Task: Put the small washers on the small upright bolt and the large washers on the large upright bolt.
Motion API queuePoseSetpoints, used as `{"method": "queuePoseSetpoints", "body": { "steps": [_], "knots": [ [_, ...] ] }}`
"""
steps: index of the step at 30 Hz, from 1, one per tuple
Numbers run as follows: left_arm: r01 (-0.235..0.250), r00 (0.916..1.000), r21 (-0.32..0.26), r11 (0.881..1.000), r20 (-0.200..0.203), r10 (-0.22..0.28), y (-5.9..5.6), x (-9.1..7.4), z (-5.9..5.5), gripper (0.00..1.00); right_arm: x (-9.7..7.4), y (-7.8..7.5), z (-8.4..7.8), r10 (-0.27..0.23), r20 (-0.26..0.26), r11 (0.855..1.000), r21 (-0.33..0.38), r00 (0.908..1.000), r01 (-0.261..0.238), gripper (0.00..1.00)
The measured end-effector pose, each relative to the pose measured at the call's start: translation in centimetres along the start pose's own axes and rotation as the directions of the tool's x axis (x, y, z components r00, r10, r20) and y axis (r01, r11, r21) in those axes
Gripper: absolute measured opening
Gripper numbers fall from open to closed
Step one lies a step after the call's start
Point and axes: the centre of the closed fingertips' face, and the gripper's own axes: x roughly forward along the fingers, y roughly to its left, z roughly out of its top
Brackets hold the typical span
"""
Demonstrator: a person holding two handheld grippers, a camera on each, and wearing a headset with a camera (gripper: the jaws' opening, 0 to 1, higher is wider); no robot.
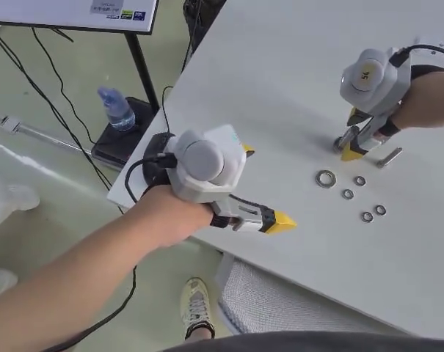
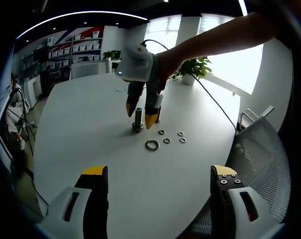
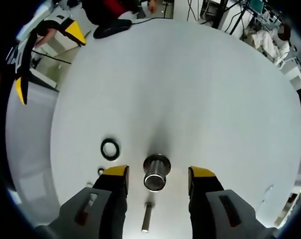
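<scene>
Washers [image 2: 151,145] lie on the table [image 1: 280,73] beside the large upright bolt [image 2: 138,118], straddled by the open right tongs [image 3: 158,172]; the left tongs [image 2: 159,172] hover open, empty, near the edge.

An open office-like lab: white worktable [image 2: 80,129], shelves of bins [image 2: 65,52], potted plant [image 2: 195,67], big windows [image 2: 230,64].

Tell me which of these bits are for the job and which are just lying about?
For the job: large upright steel bolt; slim steel bolt beside it; large metal ring washer; four small metal washers.

Just lying about: blue plastic water bottle on the floor; grey mesh chair; green potted plant.
</scene>
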Motion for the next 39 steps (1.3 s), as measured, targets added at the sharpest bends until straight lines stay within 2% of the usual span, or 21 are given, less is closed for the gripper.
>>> {"method": "queuePoseSetpoints", "body": {
  "steps": [4, 7, 9, 14, 17, 20, 23, 25, 29, 36, 39],
  "knots": [
    [-0.002, 1.0000, 0.003, 1.000, 0.005, 0.002, 0.0, -0.1, 0.2, 0.84, -0.6, 0.2, 0.4, 0.008, 0.019, 1.000, 0.020, 0.9998, -0.008, 0.50],
    [0.000, 1.0000, 0.015, 1.000, -0.007, 0.001, -0.1, -0.2, 0.1, 0.84, -0.9, 0.5, 0.5, 0.011, 0.021, 1.000, 0.021, 0.9997, -0.011, 0.49],
    [0.001, 1.0000, 0.014, 1.000, -0.006, -0.001, -0.3, -0.2, 0.1, 0.84, -1.2, 1.0, 0.5, 0.027, 0.023, 0.999, 0.033, 0.9994, -0.028, 0.46],
    [-0.003, 1.0000, 0.015, 1.000, -0.004, 0.003, -0.4, -0.5, 0.3, 0.84, -2.1, 1.4, 0.7, 0.011, 0.031, 1.000, 0.027, 0.9994, -0.012, 0.46],
    [-0.007, 1.0000, 0.026, 1.000, -0.006, 0.007, -0.4, -0.6, 0.5, 0.84, -2.6, 1.2, 0.8, 0.009, 0.044, 0.999, 0.041, 0.9990, -0.011, 0.46],
    [-0.009, 1.0000, 0.026, 1.000, -0.003, 0.009, -0.5, -0.6, 0.9, 0.84, -3.1, 1.2, 0.9, 0.028, 0.061, 0.997, 0.069, 0.9977, -0.033, 0.45],
    [-0.007, 1.0000, 0.029, 1.000, -0.001, 0.007, -0.7, -0.7, 1.0, 0.84, -3.5, 1.3, 0.7, 0.022, 0.061, 0.997, 0.068, 0.9979, -0.026, 0.45],
    [-0.008, 1.0000, 0.034, 0.999, -0.004, 0.008, -0.8, -0.7, 1.0, 0.84, -3.8, 1.5, 0.6, 0.035, 0.060, 0.996, 0.082, 0.9976, -0.039, 0.44],
    [-0.016, 0.9999, 0.021, 1.000, 0.008, 0.015, -0.8, -0.8, 1.3, 0.85, -4.3, 1.6, 0.6, 0.031, 0.062, 0.996, 0.078, 0.9976, -0.036, 0.43],
    [-0.018, 0.9998, 0.023, 1.000, 0.005, 0.018, -1.0, -1.0, 1.4, 0.85, -5.3, 1.0, 1.2, 0.017, 0.076, 0.996, 0.088, 0.9970, -0.023, 0.39],
    [-0.018, 0.9998, 0.031, 0.999, 0.000, 0.019, -1.1, -1.0, 1.5, 0.85, -5.5, 1.2, 1.3, 0.012, 0.073, 0.996, 0.092, 0.9973, -0.019, 0.39]
  ]
}}
